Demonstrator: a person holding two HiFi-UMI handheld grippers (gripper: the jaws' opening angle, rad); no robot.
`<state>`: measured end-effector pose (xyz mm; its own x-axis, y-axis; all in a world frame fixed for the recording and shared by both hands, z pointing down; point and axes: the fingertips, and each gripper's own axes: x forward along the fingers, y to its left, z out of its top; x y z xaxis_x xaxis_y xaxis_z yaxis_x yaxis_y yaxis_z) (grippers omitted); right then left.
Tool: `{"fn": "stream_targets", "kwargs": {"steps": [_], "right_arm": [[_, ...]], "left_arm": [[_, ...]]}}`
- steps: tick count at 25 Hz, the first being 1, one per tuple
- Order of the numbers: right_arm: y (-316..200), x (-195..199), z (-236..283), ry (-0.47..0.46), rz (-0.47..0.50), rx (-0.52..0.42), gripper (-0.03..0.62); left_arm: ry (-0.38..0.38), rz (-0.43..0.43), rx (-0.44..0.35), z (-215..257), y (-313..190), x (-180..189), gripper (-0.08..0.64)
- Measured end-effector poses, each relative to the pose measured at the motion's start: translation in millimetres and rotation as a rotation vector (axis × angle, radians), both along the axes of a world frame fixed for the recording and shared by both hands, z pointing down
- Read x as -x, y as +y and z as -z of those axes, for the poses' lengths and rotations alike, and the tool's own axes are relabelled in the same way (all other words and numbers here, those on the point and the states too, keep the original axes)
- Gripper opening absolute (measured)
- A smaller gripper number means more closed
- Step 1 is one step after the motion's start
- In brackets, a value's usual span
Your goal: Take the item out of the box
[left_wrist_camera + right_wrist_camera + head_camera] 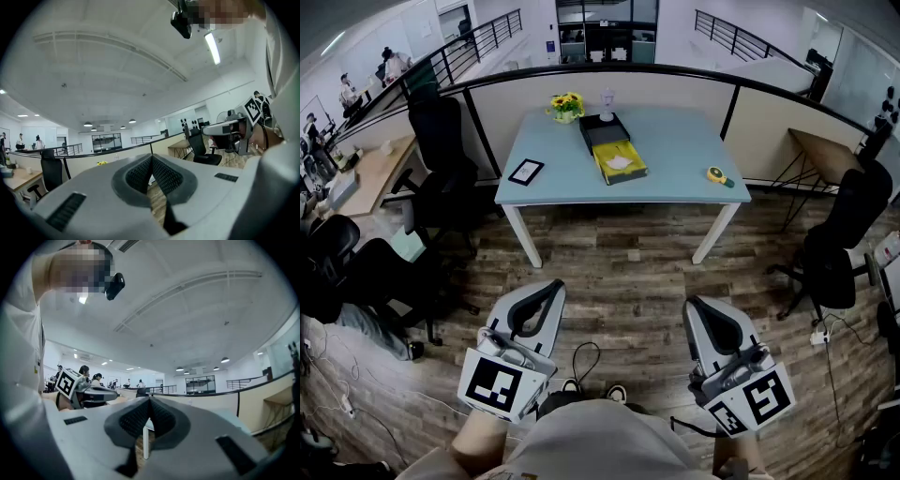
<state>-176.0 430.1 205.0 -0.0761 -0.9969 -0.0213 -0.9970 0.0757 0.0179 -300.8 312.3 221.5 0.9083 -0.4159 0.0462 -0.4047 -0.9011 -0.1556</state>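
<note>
1. yellow box point(630, 174): open, on the far half of the pale blue table point(675, 169), with what looks like its black lid point(602, 131) touching its far end.
2. item point(619, 161): a pale patch inside the box, too small to identify from where you stand. treat it as light and flat until you see it closer.
3. left gripper point(546, 289): held low in front of you over the wood floor point(619, 253), tongs together, nothing between them.
4. right gripper point(694, 305): level with the left, tongs pressed together and empty.
5. step in hand, as judged: the approach. both tools are well apart from the table, so walk up to its near edge before you reach.
6. spread the tongs of the reaching gripper before it comes over the box, not inside it.
7. come down from above, along the long side of the box, so the walls do not foul the tongs.
8. if the box slides, steady its outer wall with the other gripper.
9. bystanders to avoid on the table: flowers point(565, 105) behind the lid, black frame point(526, 171) to the left, tape measure point(717, 175) to the right.
10. lift straight up until the item is above the rim, then carry it aside.
</note>
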Motion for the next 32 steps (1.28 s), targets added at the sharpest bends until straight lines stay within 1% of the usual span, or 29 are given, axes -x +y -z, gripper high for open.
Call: {"fn": "stream_targets", "kwargs": {"steps": [6,11,14,15,16,17,19,22,26,32], "right_arm": [[13.9,-8.8,-2.8,-0.015,0.003,-0.014,0.003],[24.5,-21.2,-10.3,-0.01,0.003,0.002,0.003],[28.0,-31.4,-8.9,-0.025,-0.041,-0.019,0.005],[28.5,-36.1,-7.0,-0.03,-0.062,-0.036,0.04],[28.3,-40.9,-5.1,-0.034,-0.079,-0.052,0.19],[27.7,-45.8,-3.4,-0.037,-0.094,-0.065,0.3],[26.8,-56.2,-1.4,-0.038,-0.123,-0.081,0.338],[22.4,-66.6,-4.8,-0.032,-0.139,-0.078,0.346],[6.0,-72.3,-15.8,-0.032,-0.124,-0.063,0.345],[-28.6,-94.9,-25.9,-0.041,-0.115,-0.042,0.344]], "left_arm": [[0.0,0.01,0.02,-3.8,12.2,-6.9,0.002],[0.008,0.015,0.029,-5.6,22.2,-16.8,0.002],[0.005,0.007,0.036,-7.5,25.5,-23.0,0.002],[0.008,0.006,0.035,-7.6,25.5,-25.0,0.002],[0.01,0.006,0.032,-7.6,24.8,-27.5,0.002],[0.012,0.005,0.028,-7.5,23.8,-30.4,0.003],[0.008,0.0,0.022,-7.7,22.1,-36.5,0.002],[0.001,-0.007,0.019,-9.7,17.2,-43.8,0.002],[-0.008,-0.005,0.014,-15.7,1.7,-53.2,0.003],[-0.012,-0.029,0.015,-21.7,-28.9,-85.0,0.002]]}}
